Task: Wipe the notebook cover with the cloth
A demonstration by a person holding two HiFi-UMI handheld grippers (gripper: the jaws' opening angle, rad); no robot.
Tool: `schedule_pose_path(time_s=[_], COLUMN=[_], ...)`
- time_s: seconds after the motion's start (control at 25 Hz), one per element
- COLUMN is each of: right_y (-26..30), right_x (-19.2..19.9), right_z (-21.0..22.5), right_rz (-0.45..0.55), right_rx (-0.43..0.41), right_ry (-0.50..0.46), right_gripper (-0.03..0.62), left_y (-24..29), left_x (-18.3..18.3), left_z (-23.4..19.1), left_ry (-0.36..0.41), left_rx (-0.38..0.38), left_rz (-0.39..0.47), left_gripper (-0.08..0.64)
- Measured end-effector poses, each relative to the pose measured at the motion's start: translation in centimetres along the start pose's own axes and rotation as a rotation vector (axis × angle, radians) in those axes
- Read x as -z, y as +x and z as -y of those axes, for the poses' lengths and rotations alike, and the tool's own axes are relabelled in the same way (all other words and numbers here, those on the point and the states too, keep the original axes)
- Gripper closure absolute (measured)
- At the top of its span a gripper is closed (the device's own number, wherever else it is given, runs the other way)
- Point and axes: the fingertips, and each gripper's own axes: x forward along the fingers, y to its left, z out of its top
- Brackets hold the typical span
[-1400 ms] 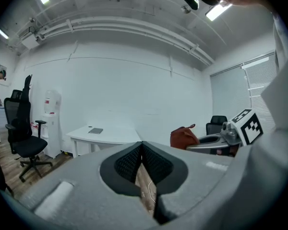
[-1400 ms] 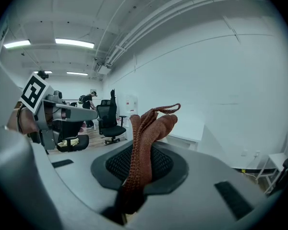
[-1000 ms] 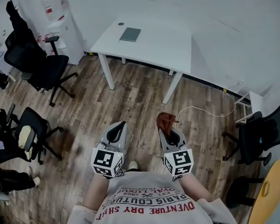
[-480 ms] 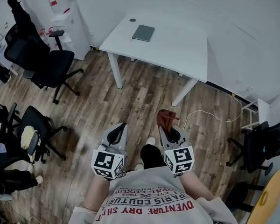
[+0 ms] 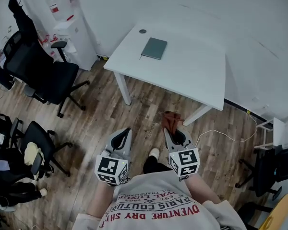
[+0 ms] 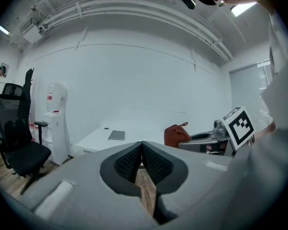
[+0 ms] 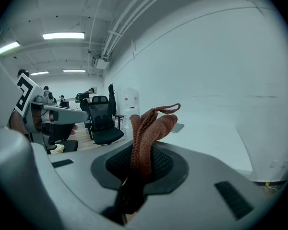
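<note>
1. The left gripper (image 5: 124, 131) is held low in front of the person, over the wood-plank floor (image 5: 134, 104). In the left gripper view its two dark ribbed jaws meet at their tips and hold nothing.
2. The right gripper (image 5: 171, 131) hangs just beside it on the right. Its jaws are clamped on a rust-brown knitted cloth (image 7: 146, 128).
3. The cloth stands up from the jaws in a bunched fold, with a small loop at its top end. In the head view it pokes out past the far end of the right gripper.
4. The flat grey-green notebook (image 5: 154, 48) lies closed on the far left part of a white rectangular table (image 5: 192, 71), well apart from both grippers.
5. A small dark round spot (image 5: 142, 31) sits on the tabletop near the notebook's far left corner; what it is cannot be told.
6. A black office chair (image 5: 43, 68) stands on the left of the table, and a white water dispenser (image 5: 69, 30) stands against the far wall.
7. A thin white cable (image 5: 230, 134) trails over the floor on the right, near the table's right leg.
</note>
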Motion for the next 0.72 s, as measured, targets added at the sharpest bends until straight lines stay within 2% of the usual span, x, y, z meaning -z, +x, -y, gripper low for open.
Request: schedule_pose_path(time_s=[0.36, 0.52, 0.72], right_y=[9.5, 12.8, 17.3], right_x=[-4.8, -5.3, -5.2], right_z=[10.6, 12.9, 15.0], right_rz=[0.025, 0.010, -0.027], right_rx=[0.059, 0.061, 0.088], right_ry=[0.016, 0.035, 0.067], right_gripper=[0.518, 0.518, 0.518], left_y=[12.4, 16.2, 20.9], left_x=[-4.7, -4.9, -4.4], left_z=[-5.6, -7.8, -11.4], left_ry=[0.022, 0.024, -0.011], left_rx=[-0.012, -0.008, 0.011], left_rz=[0.035, 0.009, -0.016], left_gripper=[0.551, 0.551, 0.551])
